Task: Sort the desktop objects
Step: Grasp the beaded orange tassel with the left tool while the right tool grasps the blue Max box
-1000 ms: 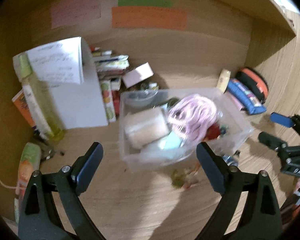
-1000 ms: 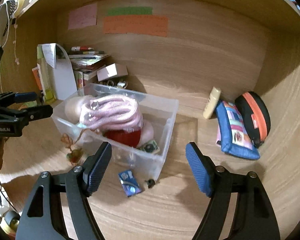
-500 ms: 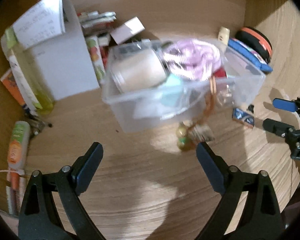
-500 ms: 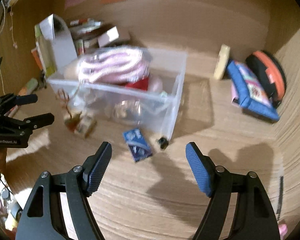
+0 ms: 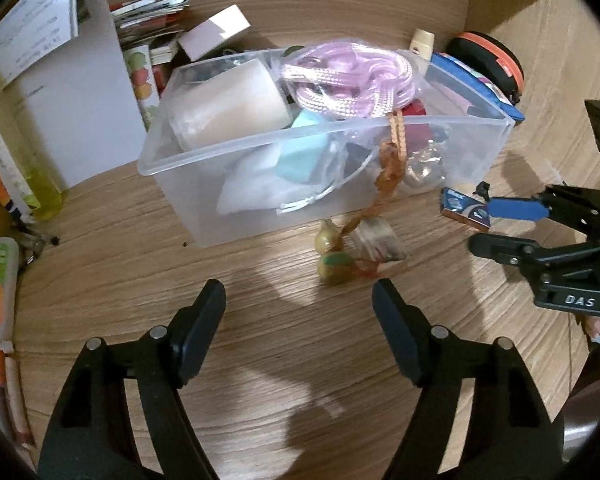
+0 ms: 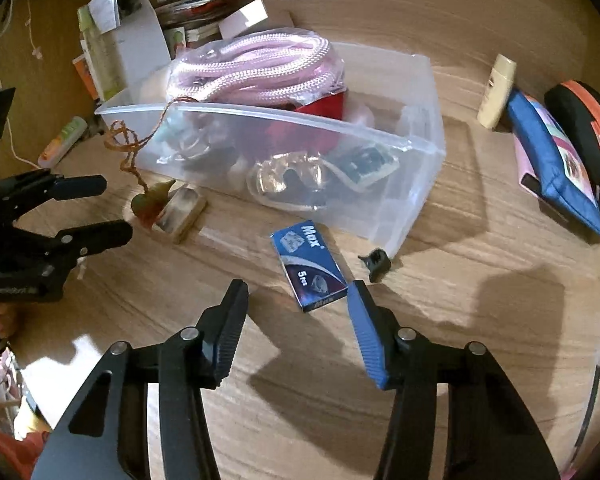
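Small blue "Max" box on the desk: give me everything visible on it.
The blue box is a small flat carton, glossy cardboard by its look, printed "Max" and "5" in white with silver graphics. It lies flat and closed on the wooden desk, just in front of the clear bin, apart from it. The right gripper is closing near it, not touching.

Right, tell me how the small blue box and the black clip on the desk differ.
The small blue box is flat, rectangular and printed with white lettering; the black clip is plain, irregular and much smaller. The box lies just ahead of the closing right gripper, nothing between its jaws; the clip sits nearer the clear bin's corner. Both rest loose on the wooden desk, outside the bin.
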A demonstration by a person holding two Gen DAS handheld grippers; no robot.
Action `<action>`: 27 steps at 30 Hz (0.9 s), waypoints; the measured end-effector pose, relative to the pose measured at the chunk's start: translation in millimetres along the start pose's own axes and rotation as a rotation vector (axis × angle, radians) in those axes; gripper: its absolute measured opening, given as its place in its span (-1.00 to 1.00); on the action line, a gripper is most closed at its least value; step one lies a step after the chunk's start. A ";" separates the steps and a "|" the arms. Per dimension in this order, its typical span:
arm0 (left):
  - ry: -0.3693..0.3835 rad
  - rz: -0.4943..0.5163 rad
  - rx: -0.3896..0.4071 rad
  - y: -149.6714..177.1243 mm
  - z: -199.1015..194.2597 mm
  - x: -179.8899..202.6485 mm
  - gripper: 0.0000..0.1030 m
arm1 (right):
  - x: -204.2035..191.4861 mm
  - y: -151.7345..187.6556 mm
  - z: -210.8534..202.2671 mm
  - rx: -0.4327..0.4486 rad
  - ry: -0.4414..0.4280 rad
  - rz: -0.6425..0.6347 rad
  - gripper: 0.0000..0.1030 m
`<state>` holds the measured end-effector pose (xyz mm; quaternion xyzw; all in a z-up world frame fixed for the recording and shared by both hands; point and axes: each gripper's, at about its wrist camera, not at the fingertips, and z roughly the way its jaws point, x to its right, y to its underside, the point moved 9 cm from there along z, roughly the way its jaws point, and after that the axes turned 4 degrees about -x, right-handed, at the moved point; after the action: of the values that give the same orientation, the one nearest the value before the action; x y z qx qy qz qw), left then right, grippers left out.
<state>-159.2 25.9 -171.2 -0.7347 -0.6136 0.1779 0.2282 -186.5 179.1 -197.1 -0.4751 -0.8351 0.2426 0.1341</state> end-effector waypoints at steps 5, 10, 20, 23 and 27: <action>0.028 0.001 -0.025 -3.6 9.0 3.7 0.45 | -1.7 -7.9 4.3 0.002 0.008 -0.032 -0.07; 0.015 -0.007 -0.030 -8.4 14.5 4.9 0.42 | -0.7 -14.0 7.5 0.004 -0.001 -0.036 -0.07; 0.000 -0.032 -0.015 -13.3 16.2 -2.4 0.20 | -16.8 -23.7 14.9 0.002 -0.015 -0.055 0.16; -0.003 -0.039 -0.010 -14.9 16.5 -3.5 0.14 | -23.3 -26.3 17.3 0.013 -0.006 -0.048 0.23; -0.029 -0.027 -0.009 -19.2 20.2 -1.6 -0.02 | -25.4 -28.0 18.3 0.016 -0.005 -0.042 0.18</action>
<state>-186.1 29.5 -177.4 -0.7249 -0.6273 0.1828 0.2183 -202.2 140.2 -197.5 -0.4559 -0.8432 0.2475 0.1411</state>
